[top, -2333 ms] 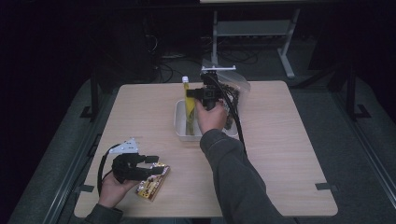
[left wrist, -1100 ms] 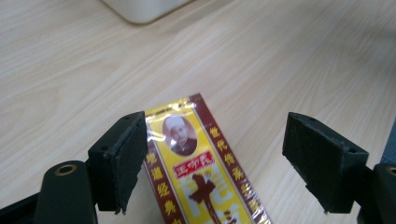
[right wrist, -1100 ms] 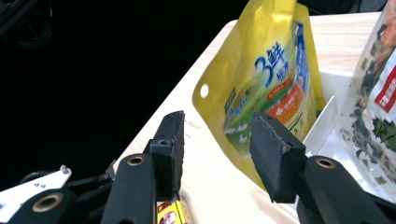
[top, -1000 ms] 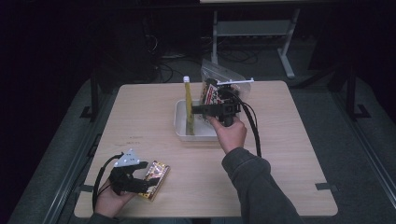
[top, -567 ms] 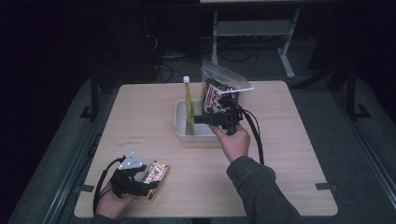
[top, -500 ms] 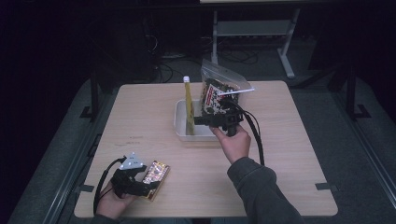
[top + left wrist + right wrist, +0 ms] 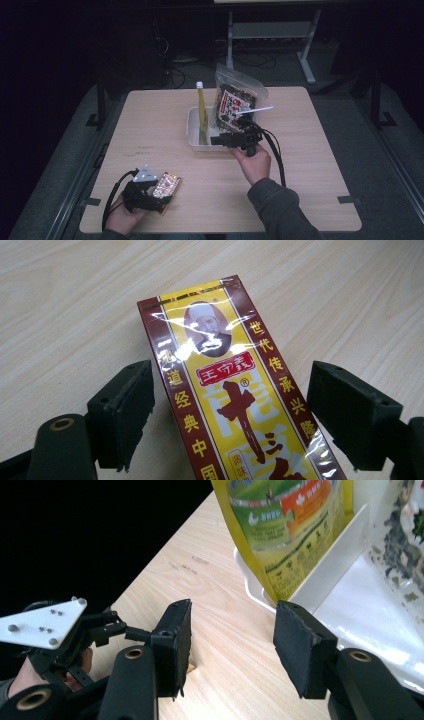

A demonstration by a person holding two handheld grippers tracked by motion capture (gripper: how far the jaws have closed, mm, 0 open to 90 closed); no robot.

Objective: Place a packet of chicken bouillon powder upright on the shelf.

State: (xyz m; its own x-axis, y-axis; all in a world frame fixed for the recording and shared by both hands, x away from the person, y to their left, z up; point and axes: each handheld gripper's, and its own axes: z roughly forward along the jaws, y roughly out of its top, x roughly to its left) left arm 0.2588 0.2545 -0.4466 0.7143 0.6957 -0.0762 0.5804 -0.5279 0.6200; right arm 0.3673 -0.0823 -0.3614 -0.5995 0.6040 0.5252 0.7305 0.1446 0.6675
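Seasoning packet (image 7: 235, 405) lies between your left hand-held gripper's (image 7: 232, 415) open jaws, untouched, its lower end cut off; your right hand-held gripper (image 7: 232, 645) has just been opening, empty, beside the white tray (image 7: 325, 575).

Your left gripper (image 7: 150, 192) was a black frame topped by a pale grey 3-cornered plate dotted with small screws, and a black cable looped out from it. Its 2 jaws carried thick, blocky black pads (image 7: 124, 412), and a brass-ringed bolt hole sat at the base of one jaw. Your right gripper (image 7: 231, 647) was black too, with the same matte pads and ringed pivots, and trailed a thick black cable. You wore a dark grey long sleeve (image 7: 280, 210) on your right arm.
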